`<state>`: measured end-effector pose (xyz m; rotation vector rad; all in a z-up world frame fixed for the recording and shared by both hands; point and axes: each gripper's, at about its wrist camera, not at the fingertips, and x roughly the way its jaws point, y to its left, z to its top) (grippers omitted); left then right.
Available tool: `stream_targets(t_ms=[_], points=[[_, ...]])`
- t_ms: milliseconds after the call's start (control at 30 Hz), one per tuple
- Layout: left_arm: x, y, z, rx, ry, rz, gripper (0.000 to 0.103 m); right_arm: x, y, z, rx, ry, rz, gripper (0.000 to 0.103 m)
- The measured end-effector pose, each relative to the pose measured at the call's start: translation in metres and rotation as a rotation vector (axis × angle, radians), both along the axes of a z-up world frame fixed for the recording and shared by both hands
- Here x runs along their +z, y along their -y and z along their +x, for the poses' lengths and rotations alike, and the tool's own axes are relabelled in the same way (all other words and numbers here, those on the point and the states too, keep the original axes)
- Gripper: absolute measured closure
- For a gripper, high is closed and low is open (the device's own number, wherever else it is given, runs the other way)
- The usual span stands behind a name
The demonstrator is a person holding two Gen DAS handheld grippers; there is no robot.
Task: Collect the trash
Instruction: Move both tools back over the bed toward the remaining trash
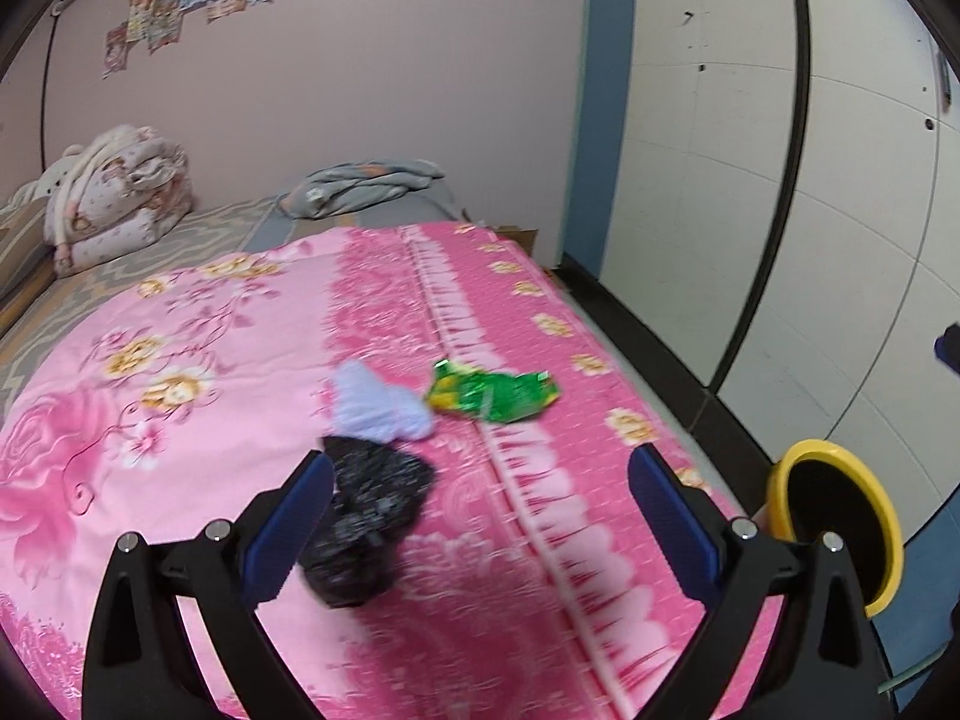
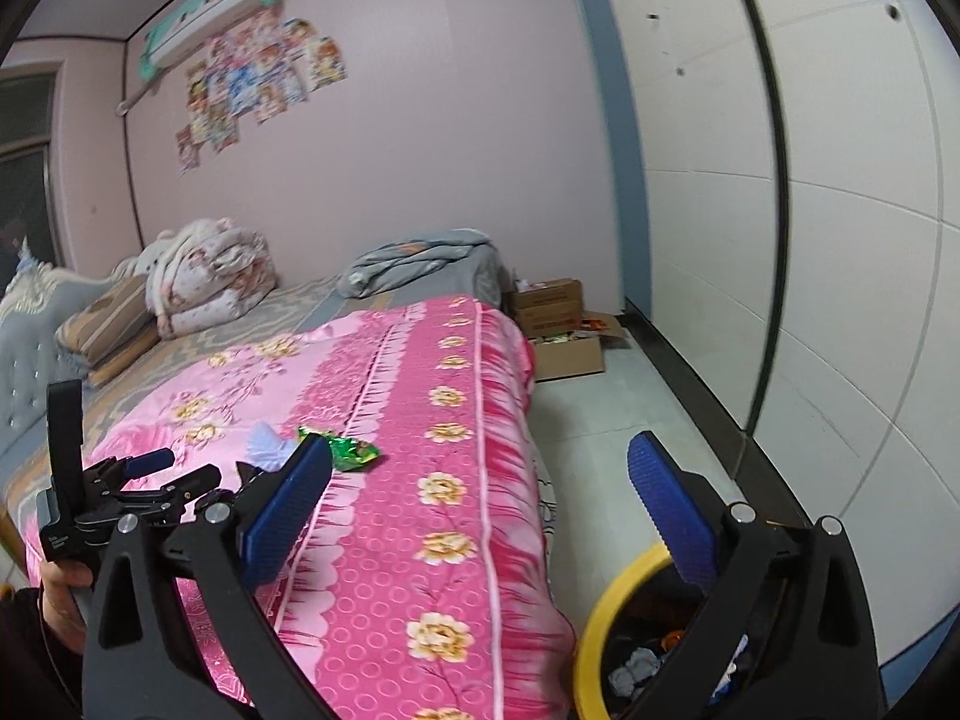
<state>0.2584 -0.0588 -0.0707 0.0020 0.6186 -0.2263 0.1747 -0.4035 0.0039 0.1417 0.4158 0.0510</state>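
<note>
hovering above the pink floral bedspread [image 1: 210, 324], the left tool [image 1: 480, 486] has its 2 blue-padded fingers [image 1: 288, 534] spread wide with nothing between them. a crumpled black plastic bag [image 1: 366, 522] lies on the bedspread just beside the left-hand pad, partly hidden behind it; whether pad and bag touch cannot be told, as this part is blurred. just beyond the bag, on the far side, sits a pale lilac wad of tissue or cloth [image 1: 378, 402], its near edge meeting the bag. to the right of the wad, close to it, lies a crinkled green snack wrapper [image 1: 492, 396] with yellow print. at the right, off the bed's edge, stands a yellow-rimmed bin [image 1: 840, 516] with a dark inside.

the right tool [image 2: 480, 480] is also wide apart and holds nothing, its left pad over the bedspread and its right pad over the bin [image 2: 591, 618], which holds mixed scraps. in this view the wrapper [image 2: 345, 450] and wad [image 2: 267, 444] lie far off on the bed, with the left tool [image 2: 150, 480] near them at the left. a folded floral quilt [image 2: 210, 276] and grey blanket [image 2: 420, 261] rest at the far wall, and cardboard boxes [image 2: 558, 324] sit on the floor beyond the bed.
</note>
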Motion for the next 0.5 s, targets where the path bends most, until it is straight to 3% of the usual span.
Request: stream_targets(t_ms=[500], points=[[-0.038, -0.051, 0.011, 0.076, -0.069, 0.048, 0.008, -0.013, -0.077, 0.079, 0.225, -0.088, -0.051, 0.008]])
